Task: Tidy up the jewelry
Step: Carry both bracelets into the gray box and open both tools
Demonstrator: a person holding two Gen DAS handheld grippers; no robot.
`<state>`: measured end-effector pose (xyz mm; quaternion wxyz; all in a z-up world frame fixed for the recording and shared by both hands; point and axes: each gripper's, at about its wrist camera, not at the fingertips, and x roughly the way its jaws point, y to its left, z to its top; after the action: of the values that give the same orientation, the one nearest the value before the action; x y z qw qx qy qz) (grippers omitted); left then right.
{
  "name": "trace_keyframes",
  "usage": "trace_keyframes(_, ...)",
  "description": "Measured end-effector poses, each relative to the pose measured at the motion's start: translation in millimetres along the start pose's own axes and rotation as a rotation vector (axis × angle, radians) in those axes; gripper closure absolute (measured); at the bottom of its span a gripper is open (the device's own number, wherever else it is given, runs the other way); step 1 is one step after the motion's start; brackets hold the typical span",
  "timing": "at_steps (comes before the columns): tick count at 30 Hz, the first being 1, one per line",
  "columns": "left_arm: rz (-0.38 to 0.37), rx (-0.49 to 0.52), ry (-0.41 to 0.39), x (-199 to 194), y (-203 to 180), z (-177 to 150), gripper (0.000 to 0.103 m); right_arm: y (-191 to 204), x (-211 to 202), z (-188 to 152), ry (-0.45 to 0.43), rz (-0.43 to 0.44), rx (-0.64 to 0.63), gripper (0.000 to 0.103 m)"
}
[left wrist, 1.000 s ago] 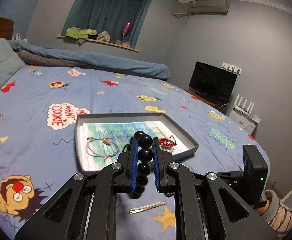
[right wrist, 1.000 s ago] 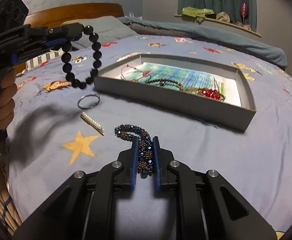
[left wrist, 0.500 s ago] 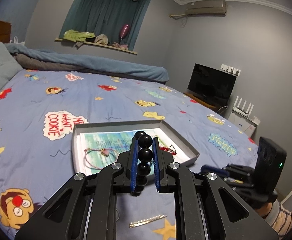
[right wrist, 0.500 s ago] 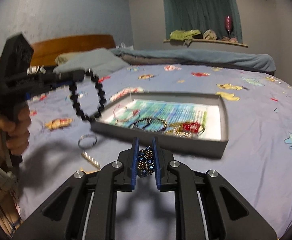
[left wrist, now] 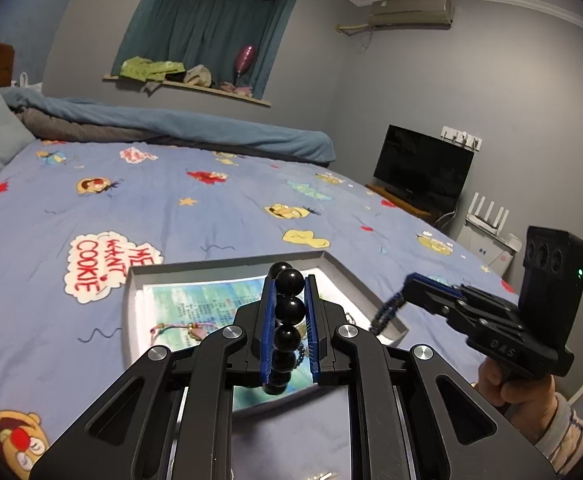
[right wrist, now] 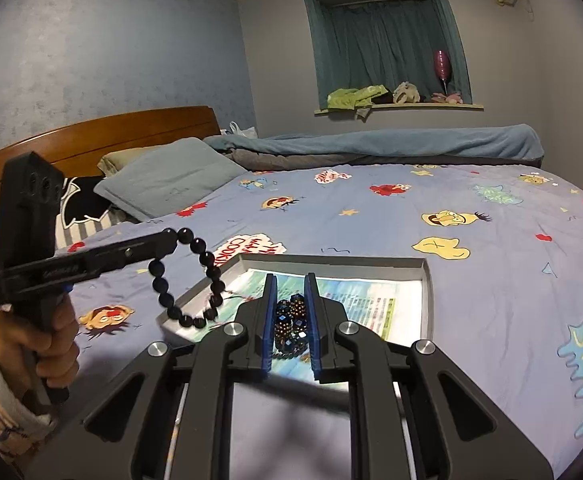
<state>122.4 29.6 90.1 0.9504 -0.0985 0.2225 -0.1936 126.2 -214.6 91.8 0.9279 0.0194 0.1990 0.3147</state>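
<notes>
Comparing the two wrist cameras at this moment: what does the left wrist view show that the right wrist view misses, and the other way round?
Only the left wrist view shows the air conditioner, the router and the pink cord bracelet lying in the tray.

Only the right wrist view shows the wooden headboard, the pillows and the black bead bracelet hanging as a full loop from the left gripper.

Both show the grey tray, the curtained window sill, and the right gripper clamping the blue beaded bracelet.
</notes>
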Motion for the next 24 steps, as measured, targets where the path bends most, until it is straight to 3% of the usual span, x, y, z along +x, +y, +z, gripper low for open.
trace_keyframes(24, 0.086, 0.045, 0.114, 47, 10, -28, 0.088, -20, 52, -22, 0.137, -0.085, 0.020, 0.089)
